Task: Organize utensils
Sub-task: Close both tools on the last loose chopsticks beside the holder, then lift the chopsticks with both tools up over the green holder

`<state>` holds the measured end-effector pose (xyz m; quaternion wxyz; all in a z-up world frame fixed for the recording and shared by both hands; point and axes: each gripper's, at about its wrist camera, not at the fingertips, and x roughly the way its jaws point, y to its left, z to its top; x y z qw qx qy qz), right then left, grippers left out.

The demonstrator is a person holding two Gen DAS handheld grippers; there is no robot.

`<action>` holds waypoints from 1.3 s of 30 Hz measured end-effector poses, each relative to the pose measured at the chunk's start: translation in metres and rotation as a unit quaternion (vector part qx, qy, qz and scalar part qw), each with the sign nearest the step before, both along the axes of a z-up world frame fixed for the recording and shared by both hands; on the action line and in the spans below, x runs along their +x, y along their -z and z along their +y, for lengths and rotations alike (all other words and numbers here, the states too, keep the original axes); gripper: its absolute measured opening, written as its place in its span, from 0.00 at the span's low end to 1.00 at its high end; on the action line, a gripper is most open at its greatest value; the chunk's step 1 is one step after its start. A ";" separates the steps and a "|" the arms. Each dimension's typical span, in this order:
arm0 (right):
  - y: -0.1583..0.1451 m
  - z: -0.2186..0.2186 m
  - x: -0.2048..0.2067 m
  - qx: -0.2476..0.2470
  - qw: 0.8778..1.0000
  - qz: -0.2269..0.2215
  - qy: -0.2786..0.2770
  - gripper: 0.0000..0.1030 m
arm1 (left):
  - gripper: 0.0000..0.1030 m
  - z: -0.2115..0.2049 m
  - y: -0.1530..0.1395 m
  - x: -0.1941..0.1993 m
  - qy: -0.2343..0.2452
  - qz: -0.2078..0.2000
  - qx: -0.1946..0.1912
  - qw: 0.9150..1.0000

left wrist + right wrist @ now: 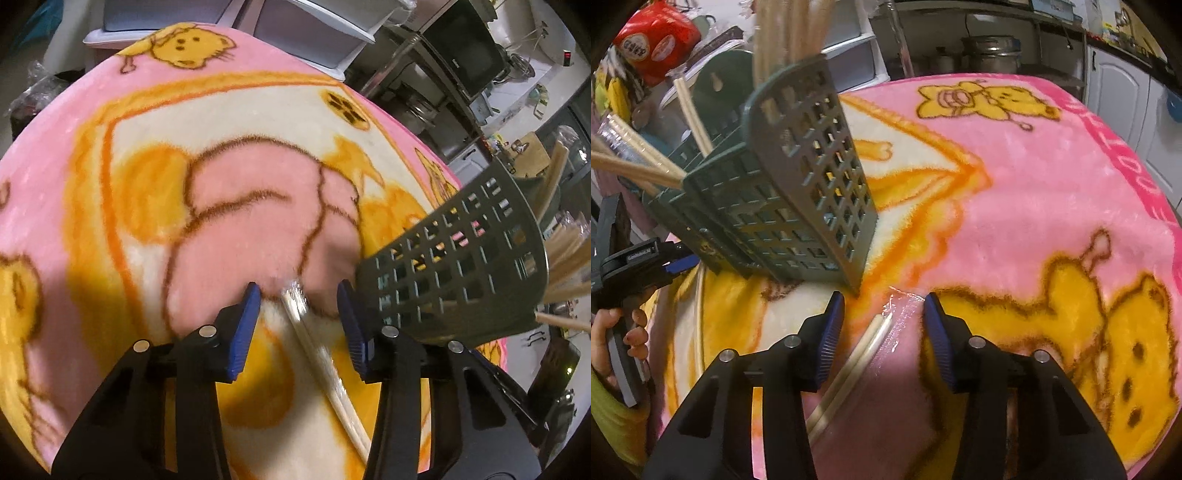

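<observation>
Both claws, left (297, 291) and right (884, 302), tilt downward, each parted around wrapped chopsticks (849, 365) without touching.

A home kitchen, lived in and rather crowded. A plush pink and yellow cartoon-bear blanket (1015, 206) covers the table. Behind it stand a dark-fronted microwave oven (469, 48), a lidded stainless steel stockpot (991, 53) on a shelf, white panelled cabinet doors (1123, 96), white plastic drawer units (310, 33) and a red printed food packet (653, 40).
</observation>
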<state>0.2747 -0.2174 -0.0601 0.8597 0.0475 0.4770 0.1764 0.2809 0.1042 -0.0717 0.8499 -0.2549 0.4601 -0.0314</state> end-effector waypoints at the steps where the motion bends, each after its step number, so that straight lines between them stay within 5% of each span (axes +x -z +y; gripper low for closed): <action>1: 0.001 0.000 0.002 -0.001 1.000 0.001 0.001 0.40 | 0.32 0.000 0.000 0.002 -0.002 0.001 0.002 1.000; 9: 0.003 -0.003 0.005 -0.017 1.000 0.001 0.007 0.20 | 0.09 0.009 0.007 0.011 -0.018 0.005 0.010 1.000; 11: 0.002 -0.006 0.005 -0.015 1.000 -0.002 0.008 0.11 | 0.08 0.011 0.007 0.011 -0.019 0.005 0.005 1.000; 21: -0.017 -0.008 -0.015 0.010 1.000 -0.026 -0.002 0.06 | 0.05 0.017 -0.002 -0.003 -0.019 -0.016 -0.015 1.000; 39: -0.113 0.013 -0.063 0.054 0.987 -0.143 -0.053 0.05 | 0.04 -0.025 -0.119 -0.080 0.054 -0.177 -0.029 0.982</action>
